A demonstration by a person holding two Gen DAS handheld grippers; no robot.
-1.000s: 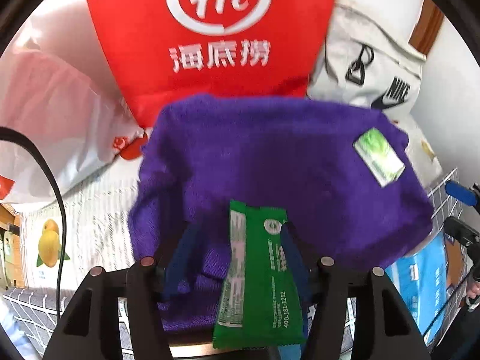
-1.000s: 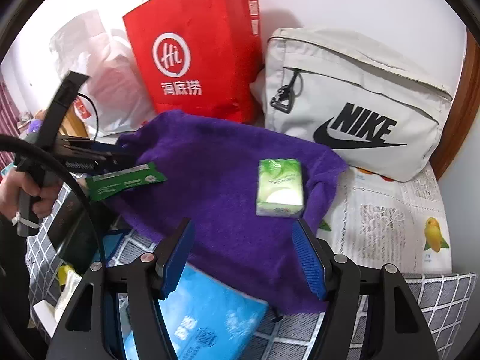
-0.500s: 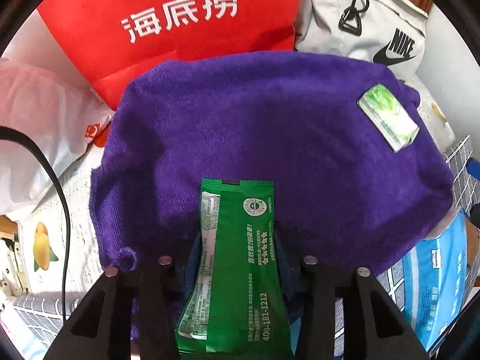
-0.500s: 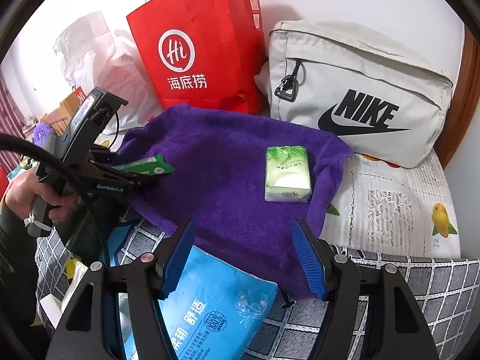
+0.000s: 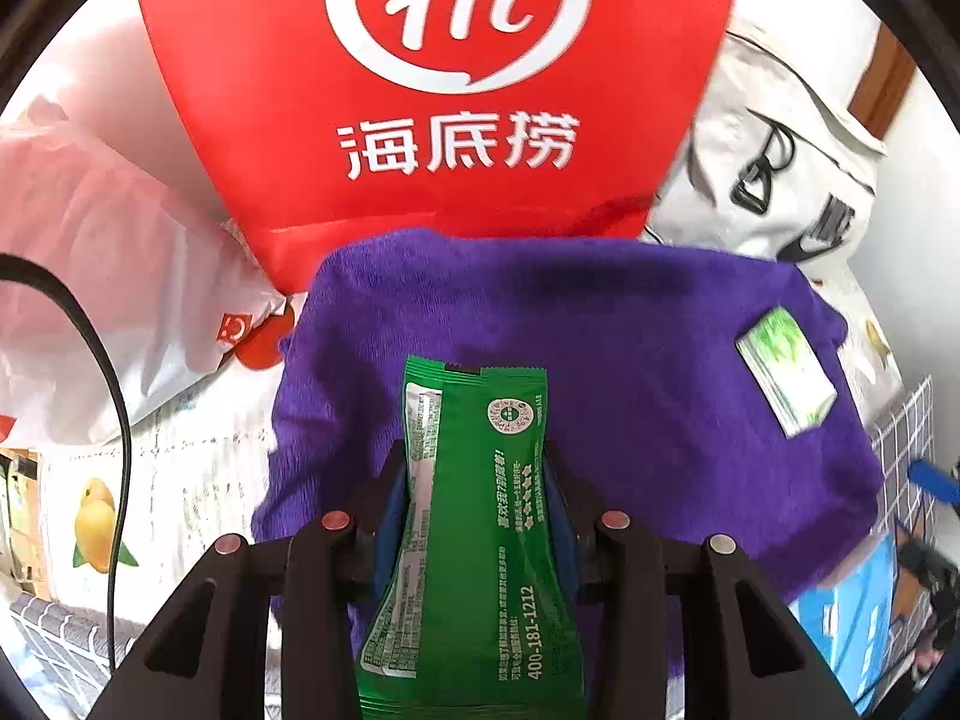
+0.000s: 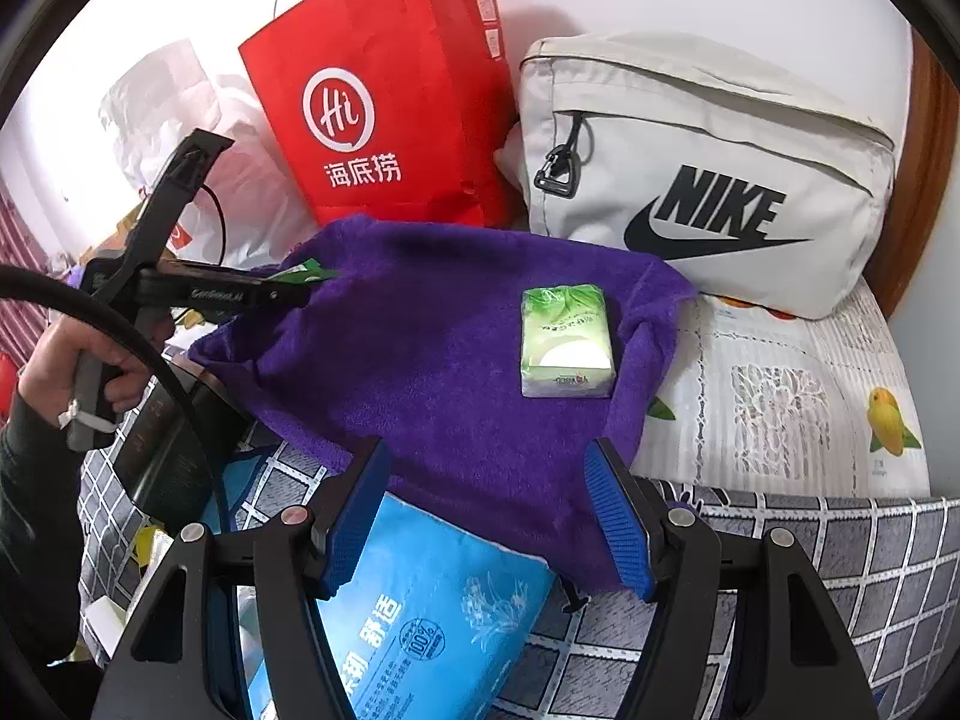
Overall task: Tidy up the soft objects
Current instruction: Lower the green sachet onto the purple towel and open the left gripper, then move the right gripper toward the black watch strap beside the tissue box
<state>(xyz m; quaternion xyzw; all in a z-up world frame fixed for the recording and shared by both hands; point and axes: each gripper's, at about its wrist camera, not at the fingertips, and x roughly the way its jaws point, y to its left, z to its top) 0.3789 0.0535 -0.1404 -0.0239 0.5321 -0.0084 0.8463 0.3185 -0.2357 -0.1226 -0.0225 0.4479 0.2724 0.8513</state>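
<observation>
A purple towel (image 5: 600, 372) (image 6: 432, 354) lies spread in the middle of the surface. A small green tissue pack (image 5: 785, 379) (image 6: 565, 349) rests on the towel's right part. My left gripper (image 5: 474, 480) is shut on a green sachet (image 5: 480, 516), which stands up between the blue pads over the towel's near left edge. In the right wrist view that gripper (image 6: 303, 294) hangs at the towel's left corner, with the green sachet (image 6: 306, 271) poking out. My right gripper (image 6: 486, 468) stands open over the towel's near edge, with nothing between its fingers.
A red paper bag (image 6: 384, 114) (image 5: 444, 90) and a beige Nike bag (image 6: 708, 174) stand behind the towel. A white plastic bag (image 5: 90, 276) lies at the left. A blue tissue package (image 6: 420, 612) lies under my right gripper on a grey checked cloth (image 6: 840, 588). A hand (image 6: 78, 360) holds the left gripper.
The left jaws have closed onto the green sachet, and the gripper has shifted over the towel's left edge. My right gripper has stayed open and hardly moved.
</observation>
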